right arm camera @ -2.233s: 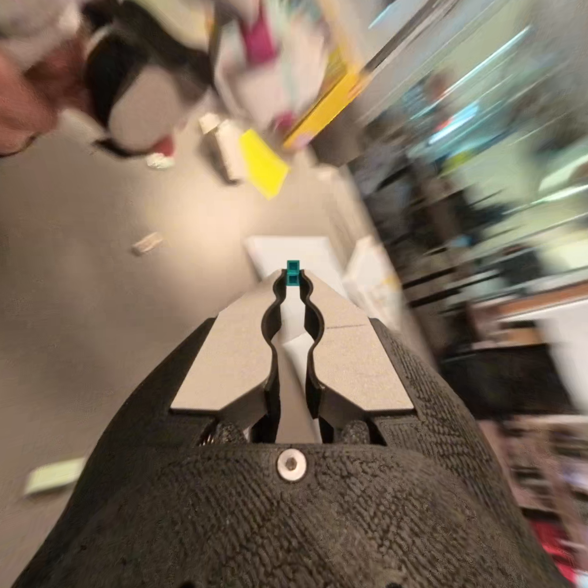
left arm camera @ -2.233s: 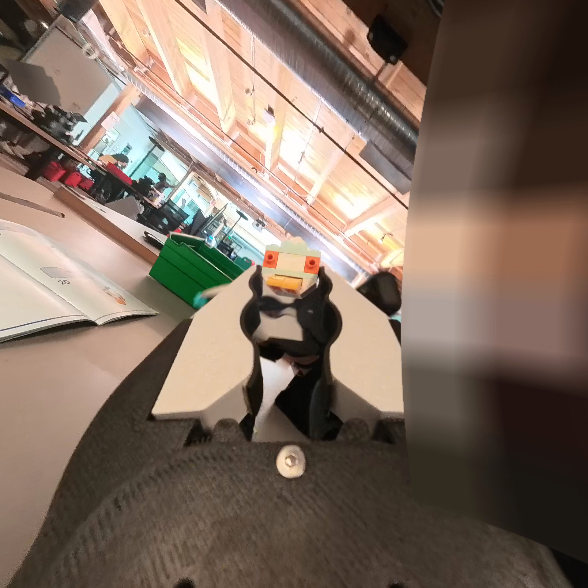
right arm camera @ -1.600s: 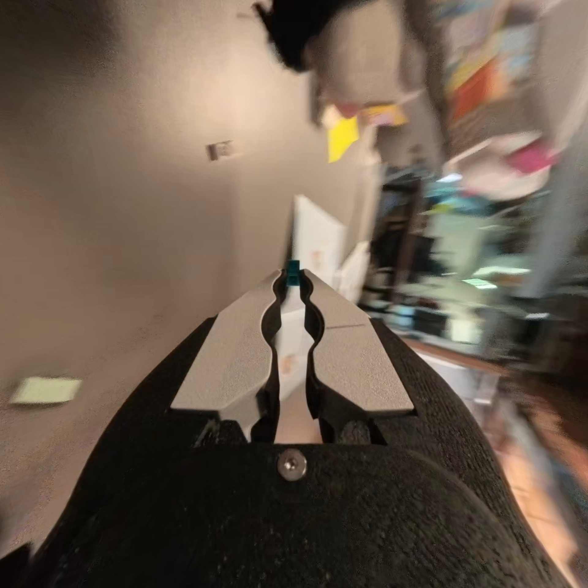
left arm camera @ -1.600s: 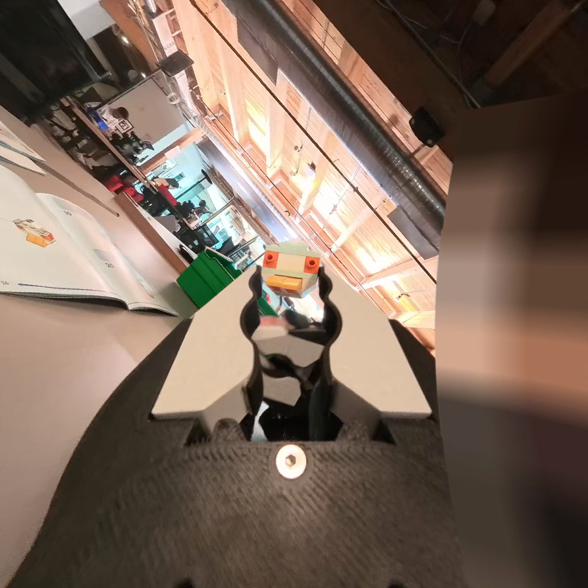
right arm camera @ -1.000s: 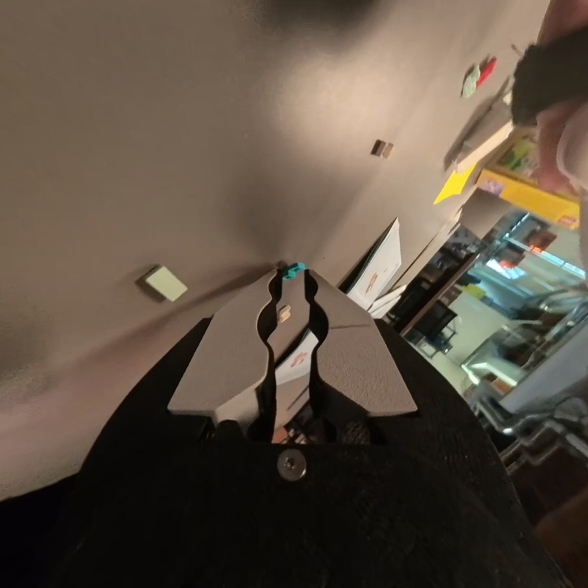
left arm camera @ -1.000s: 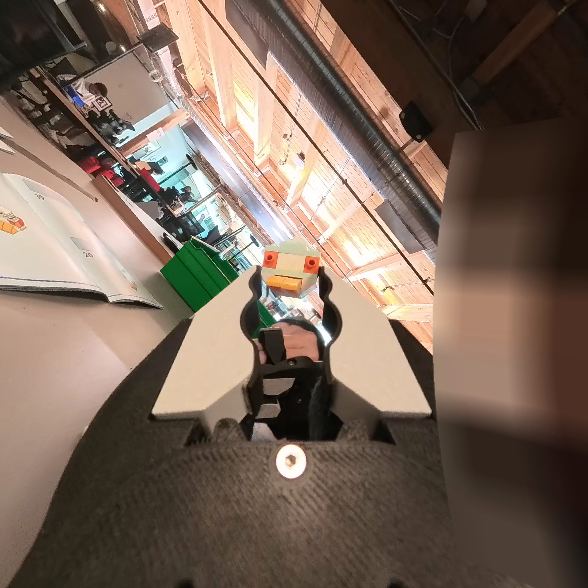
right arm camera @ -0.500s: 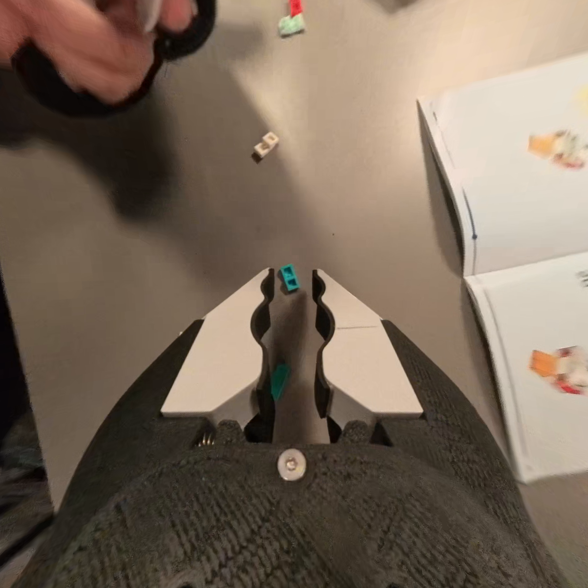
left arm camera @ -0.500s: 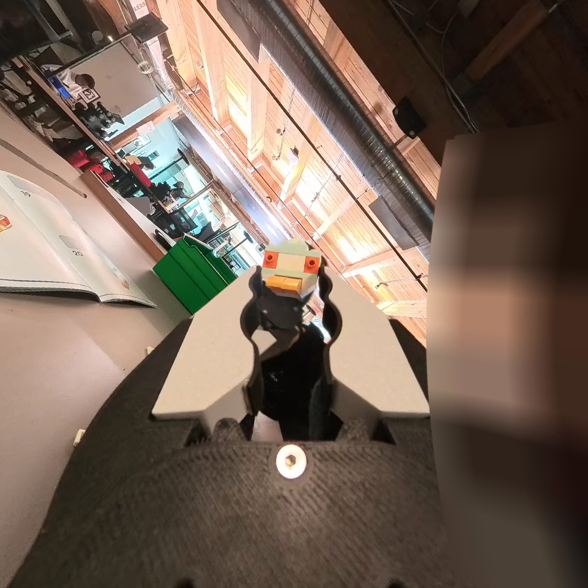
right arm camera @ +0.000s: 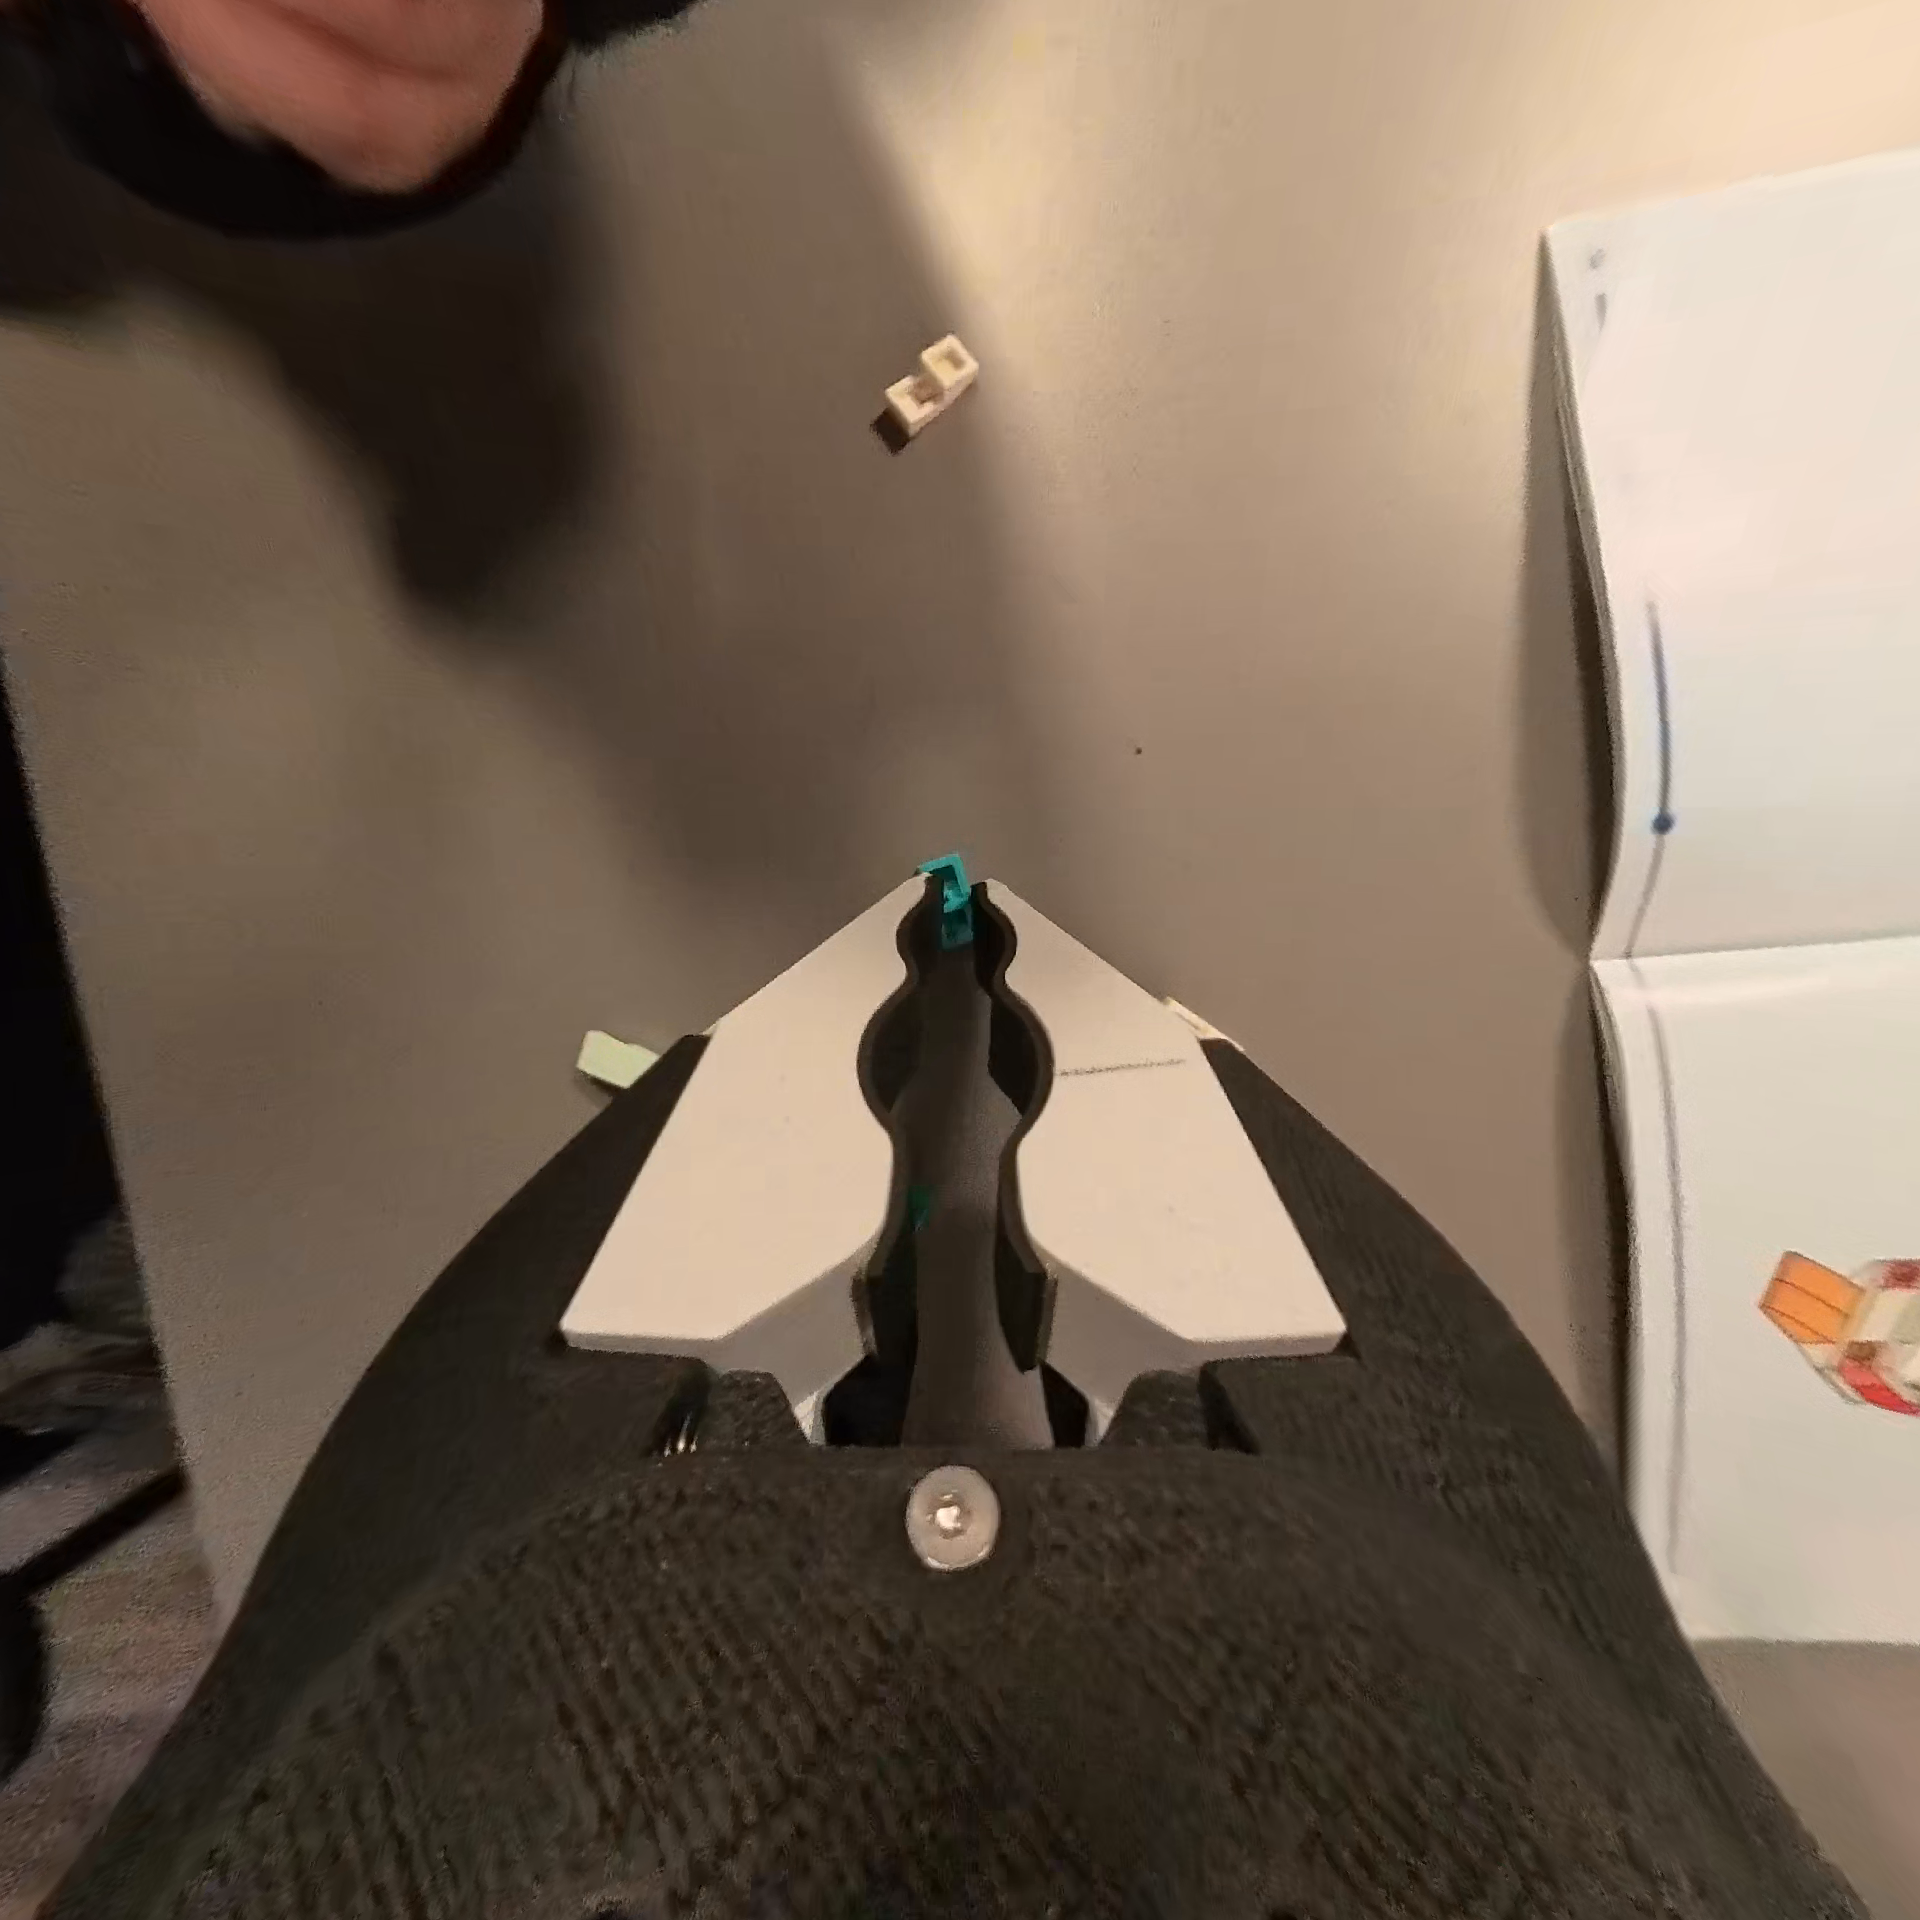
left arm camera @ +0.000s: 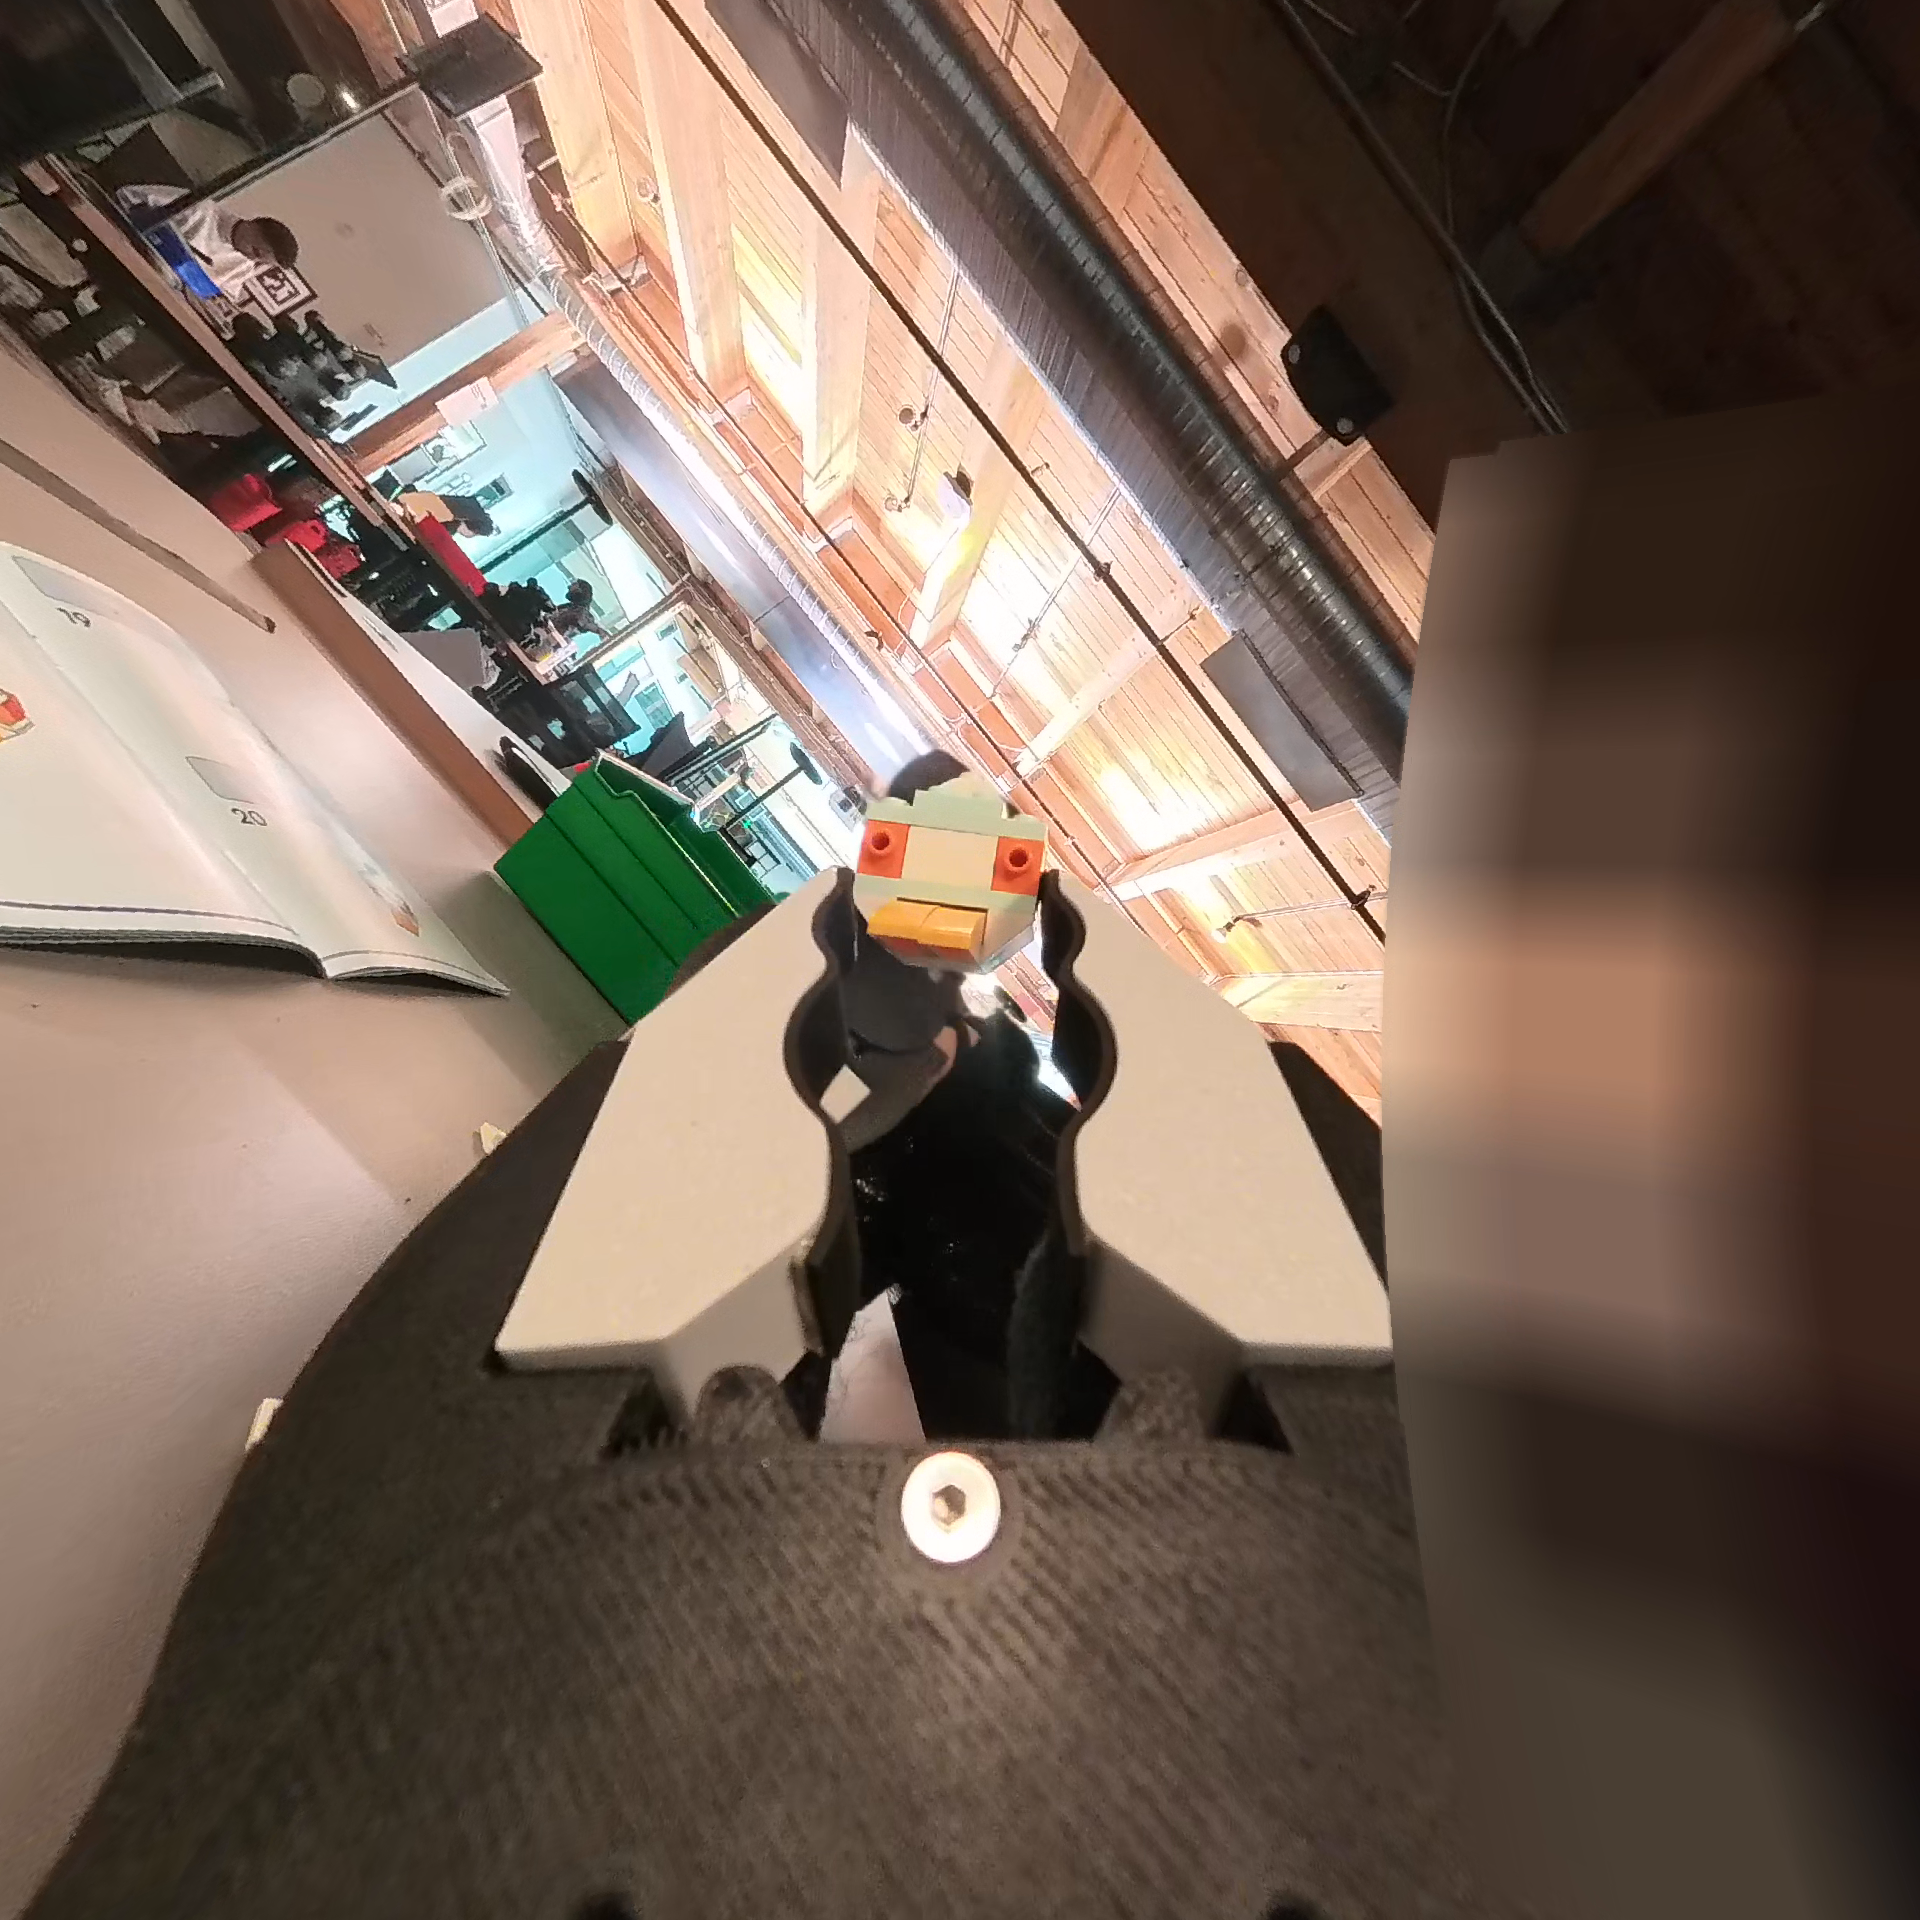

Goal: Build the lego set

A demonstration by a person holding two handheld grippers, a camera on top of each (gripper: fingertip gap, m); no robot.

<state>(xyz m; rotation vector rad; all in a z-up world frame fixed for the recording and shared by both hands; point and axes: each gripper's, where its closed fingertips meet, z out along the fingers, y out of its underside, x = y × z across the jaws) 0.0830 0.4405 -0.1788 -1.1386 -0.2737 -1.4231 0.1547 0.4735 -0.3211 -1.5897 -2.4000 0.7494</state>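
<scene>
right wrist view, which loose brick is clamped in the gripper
The small teal brick, pinched at the right gripper tips. The white brick and pale green piece lie free on the table.

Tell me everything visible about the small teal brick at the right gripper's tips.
The small teal plastic brick is pinched between the tips of the right gripper, whose jaws are nearly closed on it. It stands roughly on end, slightly tilted, its top poking past the tips. It looks held over the grey tabletop; any contact there cannot be told.

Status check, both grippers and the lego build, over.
Left gripper shut on lego head, raised off the table. Right gripper shut on teal piece. White brick loose ahead.
</scene>
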